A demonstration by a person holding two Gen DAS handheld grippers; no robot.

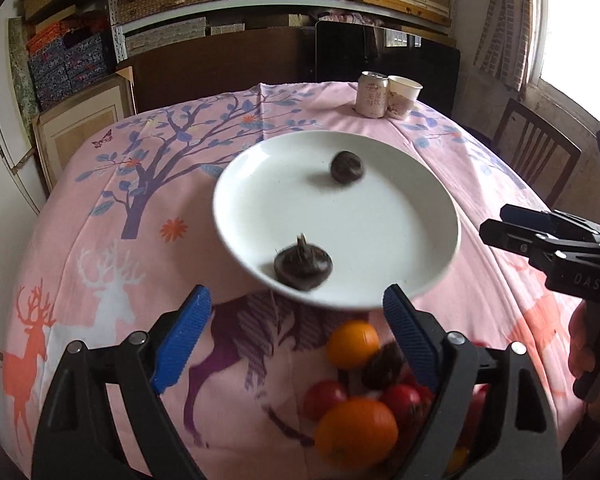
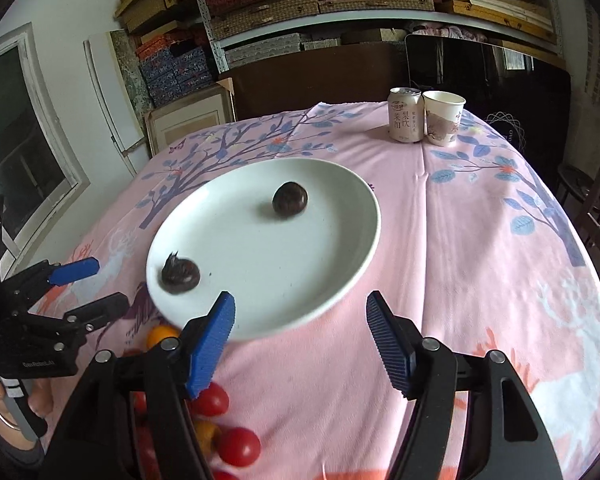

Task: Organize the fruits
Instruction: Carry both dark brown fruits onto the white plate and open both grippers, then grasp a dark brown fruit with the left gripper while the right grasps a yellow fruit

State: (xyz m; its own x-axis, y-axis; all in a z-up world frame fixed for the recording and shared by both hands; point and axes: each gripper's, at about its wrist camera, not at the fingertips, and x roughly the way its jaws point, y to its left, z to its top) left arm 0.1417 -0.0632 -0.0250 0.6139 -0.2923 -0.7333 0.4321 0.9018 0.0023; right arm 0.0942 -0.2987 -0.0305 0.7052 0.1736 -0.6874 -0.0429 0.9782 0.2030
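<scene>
A white plate (image 1: 380,216) (image 2: 300,280) sits mid-table with two dark brown water chestnuts on it, one near its front rim (image 1: 303,266) (image 2: 180,274) and one further back (image 1: 347,167) (image 2: 289,199). In front of the plate lies a pile of oranges (image 1: 353,344), red tomatoes (image 1: 325,398) (image 2: 238,446) and one more chestnut (image 1: 382,366). My left gripper (image 1: 300,344) is open and empty, just before the plate and above the pile. My right gripper (image 2: 300,344) is open and empty at the plate's near right rim; it also shows in the left wrist view (image 1: 548,240).
A drink can (image 1: 371,94) (image 2: 405,120) and a paper cup (image 1: 403,97) (image 2: 443,118) stand at the table's far side. A pink patterned tablecloth (image 2: 480,260) covers the table. A wooden chair (image 1: 536,156) stands at the right. Shelves of boxes line the back wall.
</scene>
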